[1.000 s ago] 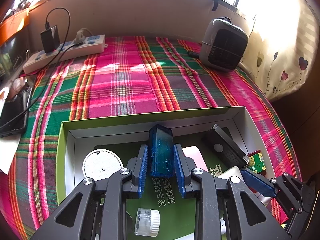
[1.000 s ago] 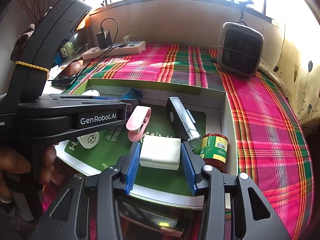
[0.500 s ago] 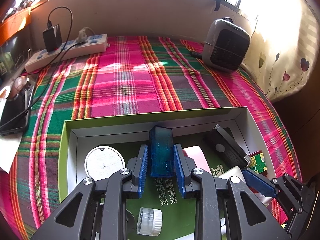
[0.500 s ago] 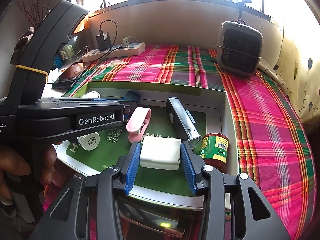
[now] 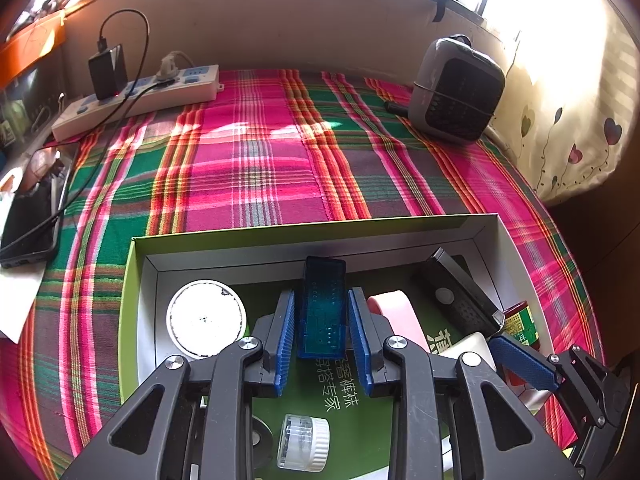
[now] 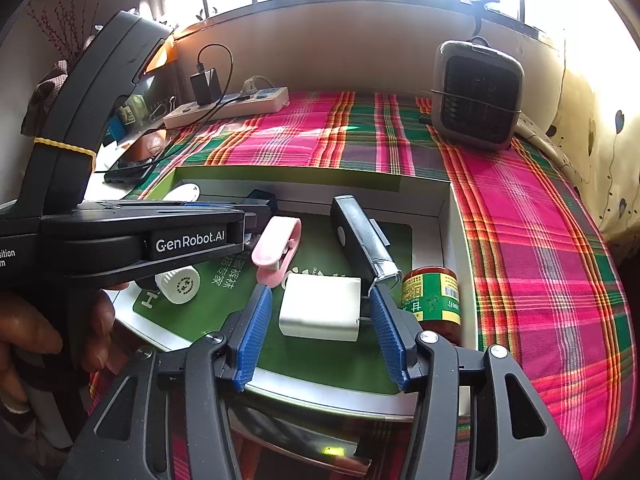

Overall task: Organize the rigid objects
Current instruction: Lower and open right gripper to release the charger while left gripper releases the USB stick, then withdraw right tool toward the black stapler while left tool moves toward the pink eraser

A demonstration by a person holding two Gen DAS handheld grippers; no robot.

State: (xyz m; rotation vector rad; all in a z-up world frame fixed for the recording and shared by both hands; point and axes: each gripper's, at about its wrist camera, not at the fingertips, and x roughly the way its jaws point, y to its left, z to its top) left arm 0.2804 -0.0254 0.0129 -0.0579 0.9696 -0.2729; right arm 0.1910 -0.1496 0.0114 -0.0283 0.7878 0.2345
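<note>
A shallow green-lined box (image 5: 320,227) lies on the plaid cloth. My left gripper (image 5: 322,293) is shut on a translucent blue case (image 5: 323,308) whose far end reaches the box's back wall. My right gripper (image 6: 319,289) stands open around a white charger block (image 6: 320,312), which rests on the green liner with a gap on each side. Also in the box are a white disc (image 5: 206,316), a pink clip (image 6: 276,248), a black bar-shaped device (image 6: 364,240), a red-lidded green jar (image 6: 434,296) and a small white-capped vial (image 5: 304,440).
A grey heater (image 5: 458,92) stands at the back right and a power strip (image 5: 140,96) with a plugged-in charger at the back left. A phone (image 5: 28,224) lies at the left edge. A person's hand (image 6: 40,340) holds the left gripper's handle.
My right gripper's pads have spread off the white charger block, letting it go on the liner. The left gripper keeps the same width; the blue case sits slightly nearer the camera.
</note>
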